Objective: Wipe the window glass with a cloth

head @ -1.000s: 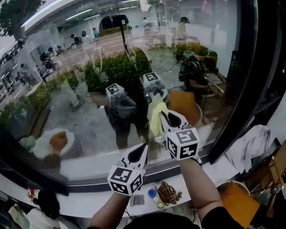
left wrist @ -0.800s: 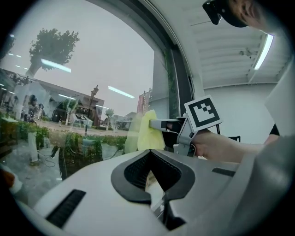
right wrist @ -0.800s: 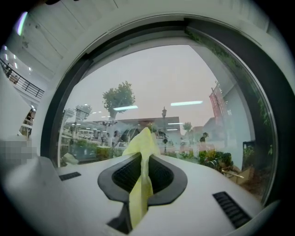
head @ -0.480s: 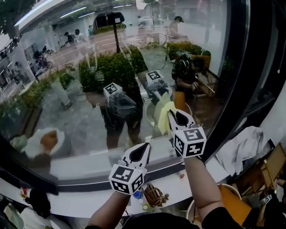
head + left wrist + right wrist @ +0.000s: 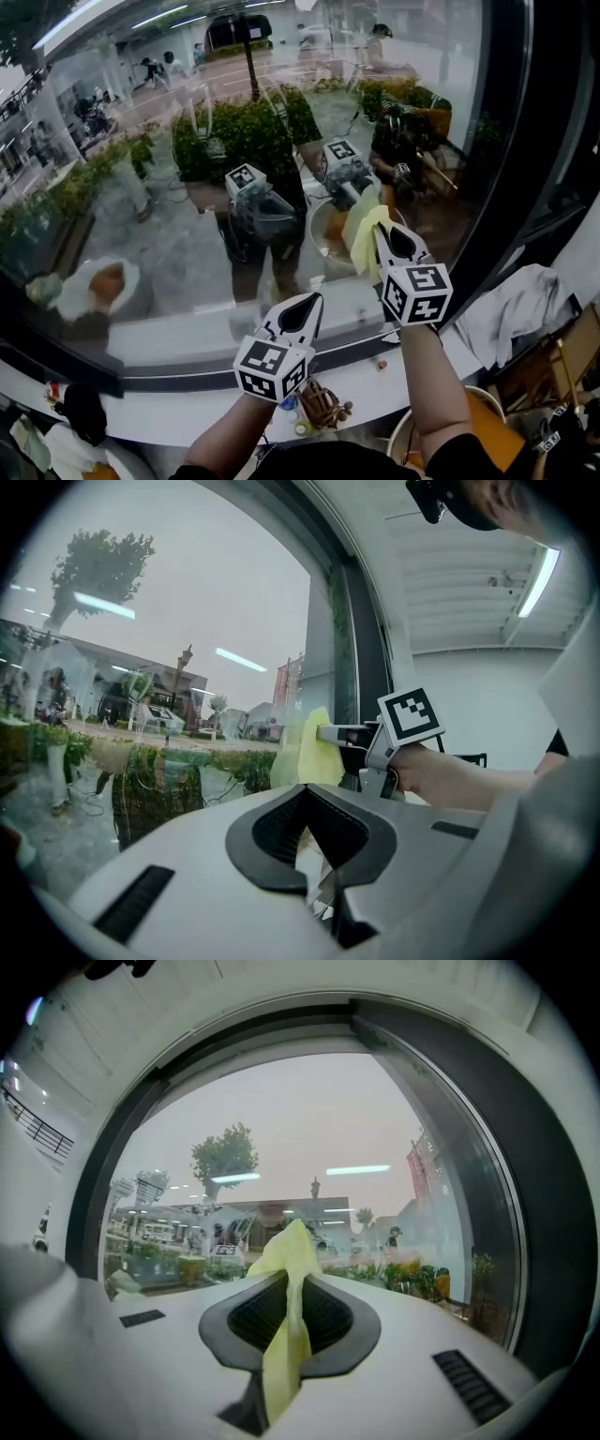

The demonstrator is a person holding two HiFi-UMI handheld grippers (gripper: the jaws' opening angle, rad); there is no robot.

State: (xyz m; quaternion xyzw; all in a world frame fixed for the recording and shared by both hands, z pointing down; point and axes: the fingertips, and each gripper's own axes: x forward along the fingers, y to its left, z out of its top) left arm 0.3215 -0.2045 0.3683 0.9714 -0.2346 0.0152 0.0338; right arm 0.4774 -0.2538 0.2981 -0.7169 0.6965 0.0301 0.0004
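The window glass [image 5: 187,187] fills most of the head view. My right gripper [image 5: 382,231] is shut on a yellow cloth [image 5: 364,236], and the cloth is pressed against the glass near the pane's lower right. In the right gripper view the cloth [image 5: 287,1326] runs up between the shut jaws and pokes out past the tips toward the glass [image 5: 281,1138]. My left gripper [image 5: 307,307] hangs lower and to the left, close to the glass, shut with nothing in it. The left gripper view shows the yellow cloth [image 5: 306,752] and the right gripper [image 5: 349,735] against the pane.
A dark window frame [image 5: 525,178] borders the pane on the right. A white sill [image 5: 178,412] runs below, with small objects [image 5: 321,405] under my hands. A pale garment [image 5: 520,309] lies at the lower right. Reflections of both grippers show in the glass.
My right gripper has slid the yellow cloth to the right along the glass, toward the frame. The left gripper has drifted slightly right and stayed shut and empty.
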